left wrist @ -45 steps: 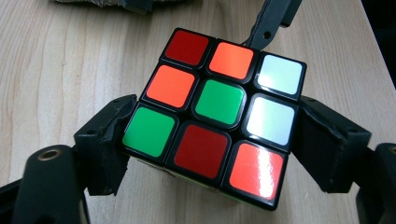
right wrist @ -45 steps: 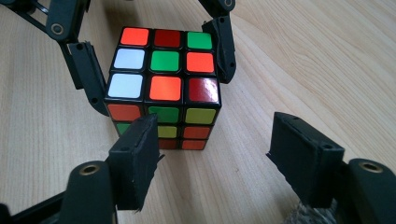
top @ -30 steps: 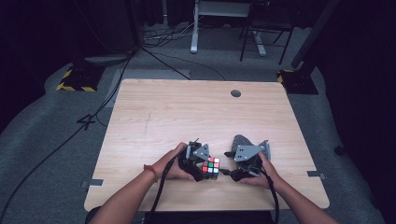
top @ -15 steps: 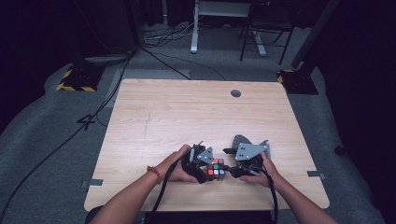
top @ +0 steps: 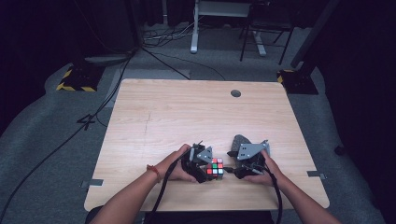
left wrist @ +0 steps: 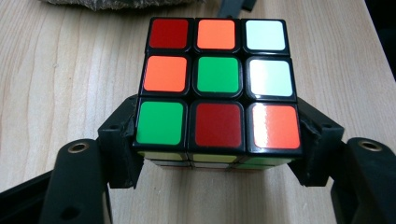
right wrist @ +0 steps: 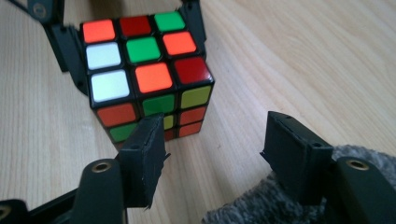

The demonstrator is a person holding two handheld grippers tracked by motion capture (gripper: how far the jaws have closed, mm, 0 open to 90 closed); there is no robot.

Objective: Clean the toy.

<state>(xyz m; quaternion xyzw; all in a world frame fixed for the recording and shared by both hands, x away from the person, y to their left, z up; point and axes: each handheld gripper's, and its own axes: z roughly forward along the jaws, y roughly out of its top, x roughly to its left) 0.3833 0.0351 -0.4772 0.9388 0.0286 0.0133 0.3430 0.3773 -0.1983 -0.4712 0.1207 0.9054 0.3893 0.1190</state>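
The scrambled Rubik's cube (left wrist: 218,91) sits on the wooden table (top: 177,112) near the person's edge, clamped at its near layer between the jaws of the left gripper (top: 201,164). The pads press the two side faces, and those jaws have just been closing on it. By my judgement this grip serves to anchor the cube so that the other tool can work a layer.

The right gripper (right wrist: 215,144) stands with its jaws apart and nothing between them (its jaws have just eased slightly wider). It is aimed at the cube's opposite side, one pad just short of a lower corner, not touching as far as can be told. A grey fuzzy object (right wrist: 261,205) lies beneath that gripper.
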